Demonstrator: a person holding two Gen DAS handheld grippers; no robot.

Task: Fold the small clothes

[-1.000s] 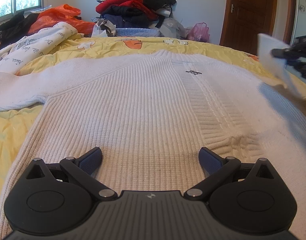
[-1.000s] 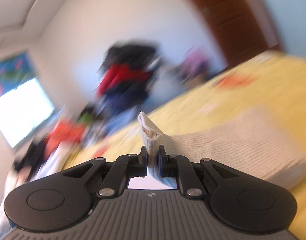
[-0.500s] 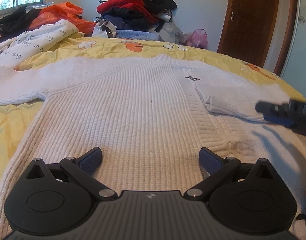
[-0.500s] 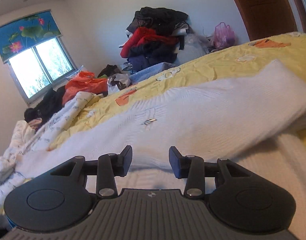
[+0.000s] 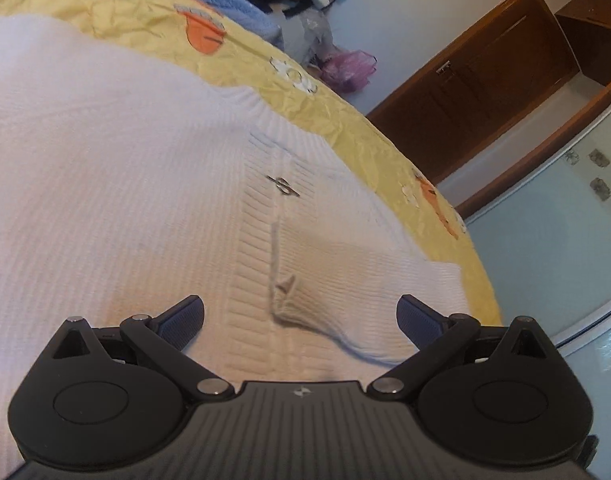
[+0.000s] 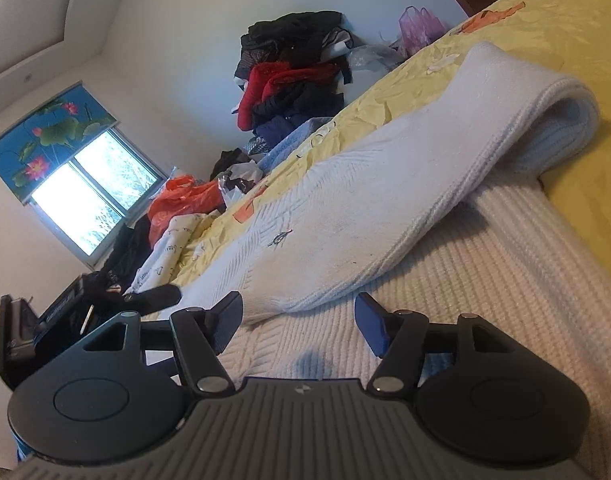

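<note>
A white ribbed knit sweater [image 5: 117,168] lies flat on the yellow bedspread [image 5: 337,120]. Its right sleeve [image 5: 345,280] is folded across the chest, the cuff end lying near the centre placket. My left gripper [image 5: 301,320] is open and empty, low over the sweater with the cuff between its fingers. In the right wrist view the folded sleeve [image 6: 385,184] lies over the sweater body [image 6: 485,280]. My right gripper [image 6: 299,320] is open and empty, just in front of the sleeve's cuff end. The left gripper [image 6: 105,304] shows at the left there.
A pile of red, black and blue clothes [image 6: 297,76] sits beyond the far side of the bed. An orange bag [image 6: 185,200] and a printed white quilt [image 6: 165,248] lie at the bed's left. A wooden door [image 5: 485,92] stands at the right.
My right gripper laid the sleeve across the chest, let it go and opened wider. My left gripper has swung right and tilted, now over the sleeve's cuff.
</note>
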